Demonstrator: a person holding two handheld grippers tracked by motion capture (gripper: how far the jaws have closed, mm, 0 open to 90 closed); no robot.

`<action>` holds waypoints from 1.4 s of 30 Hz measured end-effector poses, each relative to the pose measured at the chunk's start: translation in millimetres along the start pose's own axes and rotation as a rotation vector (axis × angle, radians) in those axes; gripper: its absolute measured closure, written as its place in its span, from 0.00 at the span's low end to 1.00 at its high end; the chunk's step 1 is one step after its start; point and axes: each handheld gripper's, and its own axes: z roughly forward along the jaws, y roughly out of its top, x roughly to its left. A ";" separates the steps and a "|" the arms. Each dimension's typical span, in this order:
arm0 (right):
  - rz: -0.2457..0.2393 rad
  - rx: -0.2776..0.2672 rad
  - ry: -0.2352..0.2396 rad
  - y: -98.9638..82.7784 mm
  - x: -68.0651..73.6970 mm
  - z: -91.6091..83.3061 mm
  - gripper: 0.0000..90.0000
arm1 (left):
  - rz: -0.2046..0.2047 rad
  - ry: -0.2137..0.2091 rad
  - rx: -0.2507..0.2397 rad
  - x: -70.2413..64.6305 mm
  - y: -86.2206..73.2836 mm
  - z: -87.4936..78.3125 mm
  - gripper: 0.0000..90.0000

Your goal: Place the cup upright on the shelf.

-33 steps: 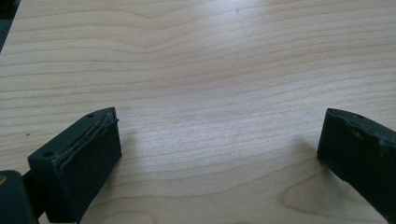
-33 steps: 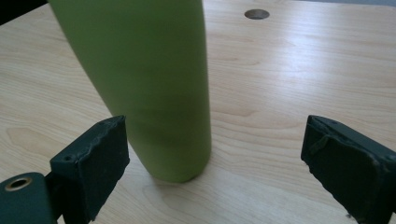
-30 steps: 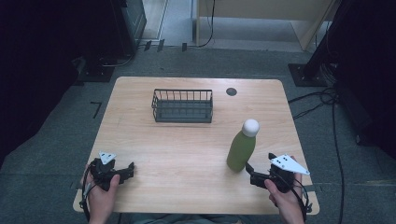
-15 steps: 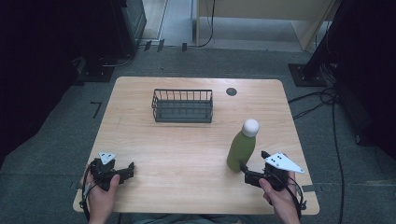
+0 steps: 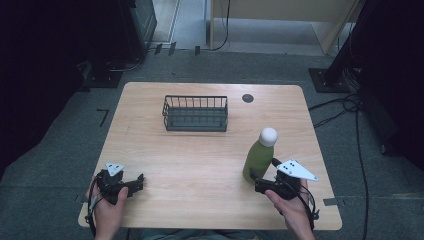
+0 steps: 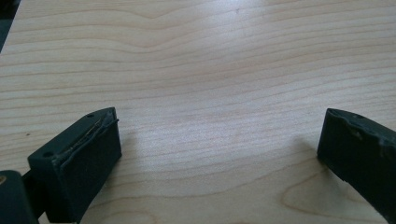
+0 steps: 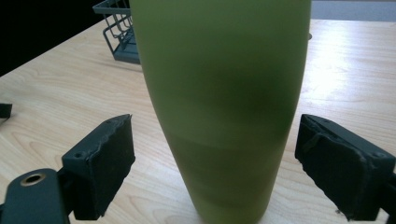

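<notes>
Over the last second the right gripper [image 5: 262, 181] had crept forward and to the left along the near edge of the table [image 5: 200, 170], closing on the green bottle [image 5: 258, 159] until its jaws stood just at the bottle's base; the left gripper [image 5: 134, 182] had stayed where it was near the front left corner, and the bottle and the wire basket [image 5: 195, 113] had not shifted. That advance suggested the grasp was about to begin, with the bottle now lined up between the right jaws and nothing yet squeezed.

In the right gripper view the right gripper [image 7: 215, 158] had its 2 jaws spread wide, 1 on each side of the bottle [image 7: 224, 93], with bare wood showing in both gaps, so neither pad seemed to touch it. In the left gripper view the left gripper [image 6: 219, 144] was likewise spread apart over plain table [image 6: 210, 56], holding nothing.

The bottle stood upright on the right half of the table, nearer the front than the basket and well apart from it; its body was a matte olive green, smooth and slightly tapering, topped by a rounded white cap [image 5: 268, 136]; a smooth, curved wall like that would likely want a firm, centred pinch low on the body.
</notes>
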 end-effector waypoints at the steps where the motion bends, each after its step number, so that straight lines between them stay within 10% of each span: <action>1: 0.002 -0.007 -0.007 1.1 0.4 2.2 0.14 | 0.000 0.000 0.000 0.0 0.0 0.0 0.00; 42: 0.028 -0.083 -0.125 18.9 8.8 32.2 0.23 | 0.002 0.000 0.000 0.2 0.1 0.0 0.00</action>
